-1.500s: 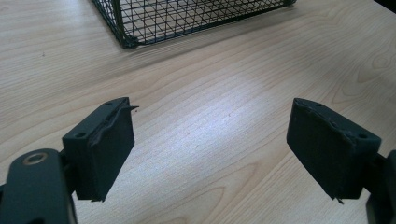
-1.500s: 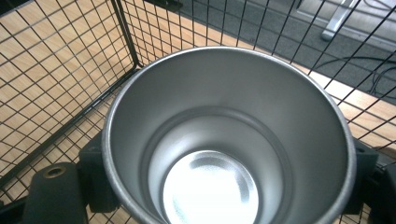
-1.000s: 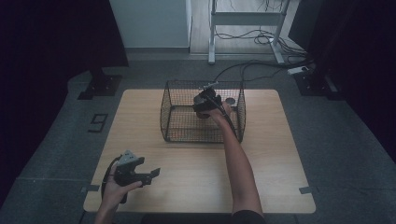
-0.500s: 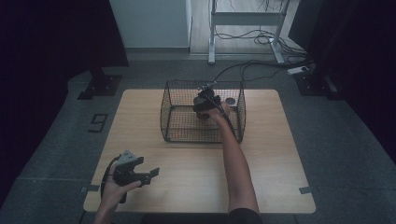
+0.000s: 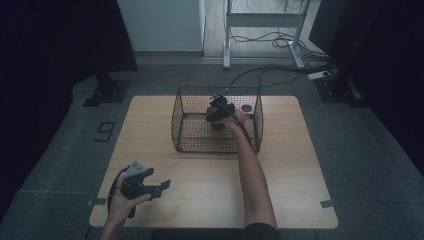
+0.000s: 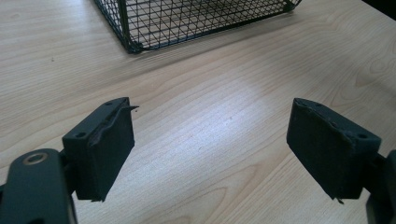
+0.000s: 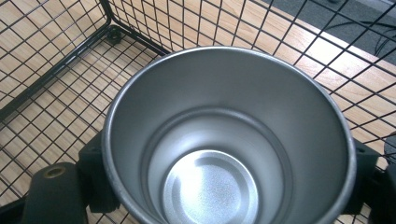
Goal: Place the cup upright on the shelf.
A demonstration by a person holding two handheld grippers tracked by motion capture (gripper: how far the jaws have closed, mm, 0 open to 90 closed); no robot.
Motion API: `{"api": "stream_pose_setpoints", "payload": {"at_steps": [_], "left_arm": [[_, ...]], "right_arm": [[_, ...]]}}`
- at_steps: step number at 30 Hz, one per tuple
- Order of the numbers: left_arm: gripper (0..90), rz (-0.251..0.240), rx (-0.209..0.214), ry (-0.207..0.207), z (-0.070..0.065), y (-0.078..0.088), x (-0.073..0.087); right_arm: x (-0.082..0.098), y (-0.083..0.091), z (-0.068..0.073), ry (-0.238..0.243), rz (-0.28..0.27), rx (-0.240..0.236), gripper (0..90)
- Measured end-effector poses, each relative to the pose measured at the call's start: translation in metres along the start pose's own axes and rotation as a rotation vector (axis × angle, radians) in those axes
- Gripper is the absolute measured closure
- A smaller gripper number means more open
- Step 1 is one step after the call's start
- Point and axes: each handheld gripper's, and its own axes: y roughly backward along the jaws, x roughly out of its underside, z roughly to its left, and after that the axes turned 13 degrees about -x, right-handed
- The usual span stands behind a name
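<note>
Steel cup [image 7: 229, 140] clenched by right gripper [image 5: 220, 113] inside wire basket [image 5: 190, 131]; left gripper [image 6: 210, 154] gapes

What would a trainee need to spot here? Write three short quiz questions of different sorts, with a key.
1. True or false: the right hand-held gripper is shut on a metal cup.
2. Where is that cup? A) inside the wire basket B) on the bare table C) on the floor
3. Fill in: the left hand-held gripper has its jaws ____ over the table.

Key: 1 true; 2 A; 3 open, nothing between them.
</note>
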Motion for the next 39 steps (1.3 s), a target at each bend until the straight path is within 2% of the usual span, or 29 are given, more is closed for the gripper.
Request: {"api": "stream_pose_setpoints", "payload": {"at_steps": [10,16,19,23,29,34,39], "left_arm": [[15.3,-0.001,0.0,0.001,0.001,0.001,0.0],[15.4,-0.001,0.0,-0.002,0.0,0.0,0.0],[15.3,0.001,0.0,-0.004,-0.001,0.0,0.0],[15.3,0.001,0.003,-0.006,-0.002,-0.001,0.0],[15.4,0.003,0.004,-0.008,-0.003,-0.001,-0.001],[15.4,0.003,0.004,-0.008,-0.003,-0.001,-0.001],[15.4,0.003,0.004,-0.008,-0.003,-0.002,-0.001]], "right_arm": [[0.002,0.002,-0.003,-0.007,0.011,-0.003,18.1],[0.005,0.005,-0.007,-0.021,0.019,-0.022,17.9],[0.007,0.007,-0.008,-0.036,0.039,-0.027,17.2],[0.01,0.01,-0.01,-0.025,0.083,-0.019,15.0],[0.014,0.013,-0.012,-0.013,0.099,-0.015,11.8],[0.013,0.018,-0.011,-0.007,0.087,0.006,7.2],[0.01,0.03,-0.009,-0.01,0.032,-0.003,3.5]]}}
